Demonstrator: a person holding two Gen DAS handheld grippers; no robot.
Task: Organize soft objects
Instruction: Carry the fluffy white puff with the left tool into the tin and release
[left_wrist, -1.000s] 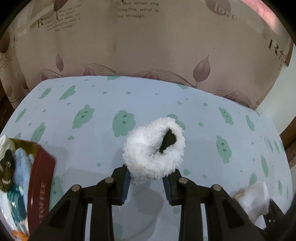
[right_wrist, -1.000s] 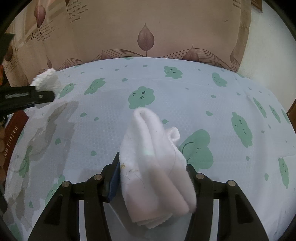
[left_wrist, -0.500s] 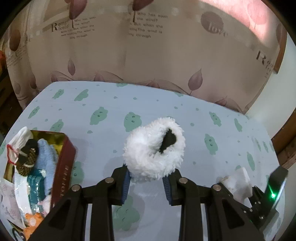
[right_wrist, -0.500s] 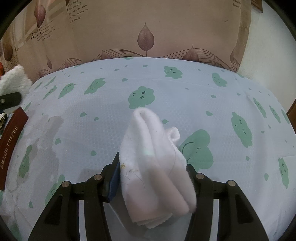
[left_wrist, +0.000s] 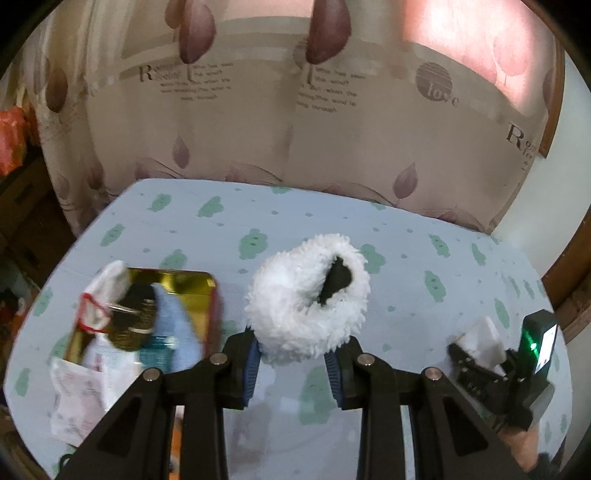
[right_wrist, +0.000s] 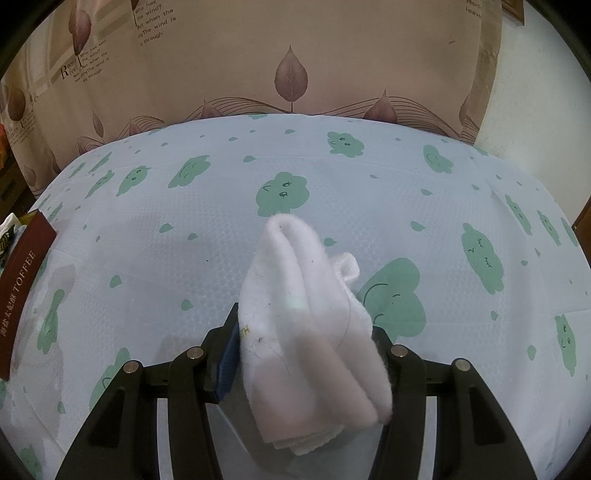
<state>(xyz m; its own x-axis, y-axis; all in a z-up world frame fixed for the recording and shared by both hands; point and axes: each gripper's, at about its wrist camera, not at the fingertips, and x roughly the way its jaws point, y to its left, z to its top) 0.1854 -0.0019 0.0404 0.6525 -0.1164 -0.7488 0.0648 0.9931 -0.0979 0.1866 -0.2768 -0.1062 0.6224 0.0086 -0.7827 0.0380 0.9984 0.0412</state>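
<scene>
Left gripper (left_wrist: 291, 363) pinches the fluffy white item (left_wrist: 295, 310); right gripper (right_wrist: 304, 360) clamps the folded white cloth (right_wrist: 306, 332) above the tablecloth (right_wrist: 184, 258).

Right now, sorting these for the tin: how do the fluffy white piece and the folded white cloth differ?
The fluffy white piece is shaggy, rounded, with a black patch; the folded white cloth is smooth, flat-layered, all white. The piece sits in the left claw, the cloth in the right claw. Both are soft, white and gripped above the table.

Dim, soft indoor light; left view motion-blurred, fisheye edges bowed.
</scene>
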